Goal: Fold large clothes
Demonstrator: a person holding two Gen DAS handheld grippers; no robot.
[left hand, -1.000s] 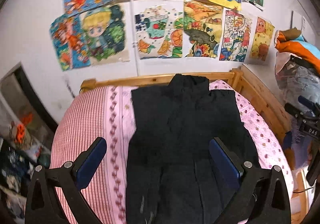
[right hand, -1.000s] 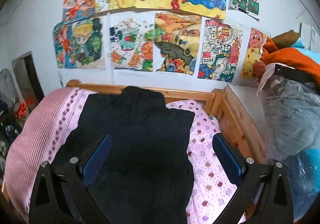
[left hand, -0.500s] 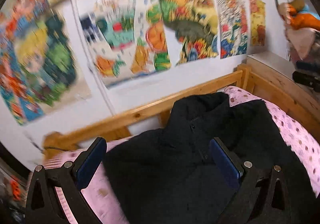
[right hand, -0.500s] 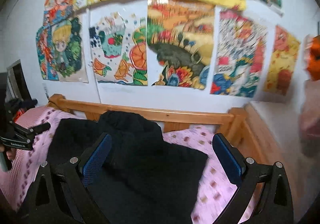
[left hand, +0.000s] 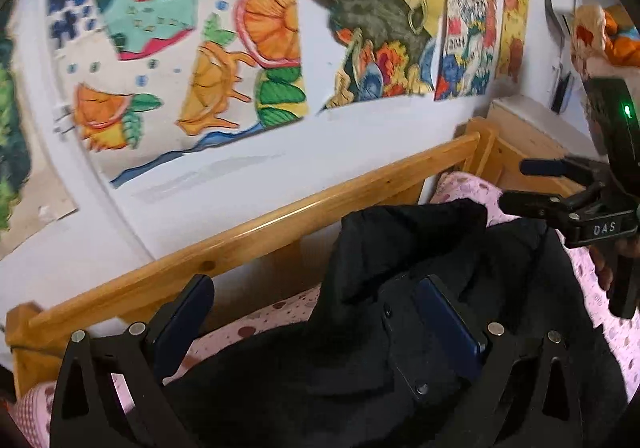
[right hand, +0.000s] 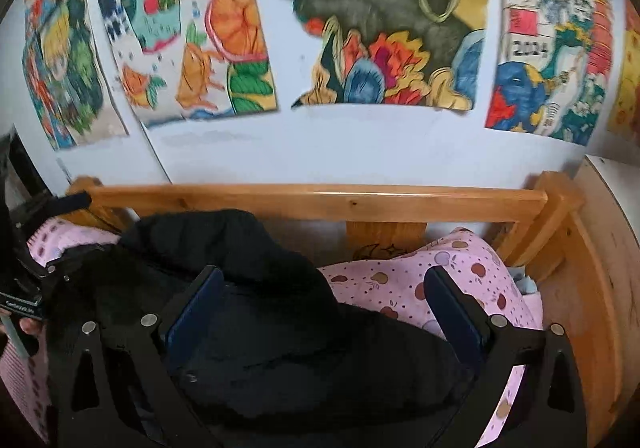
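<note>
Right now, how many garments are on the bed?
1: a black jacket spread on the pink bedspread, collar toward the wooden headboard. Others may lie out of view.

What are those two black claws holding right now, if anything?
Nothing. Both the left gripper and the right gripper are open above the collar end of the black jacket, near the wooden headboard.

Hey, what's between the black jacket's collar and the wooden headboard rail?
In the right wrist view, a strip of pink sheet lies between the jacket and the rail.
</note>
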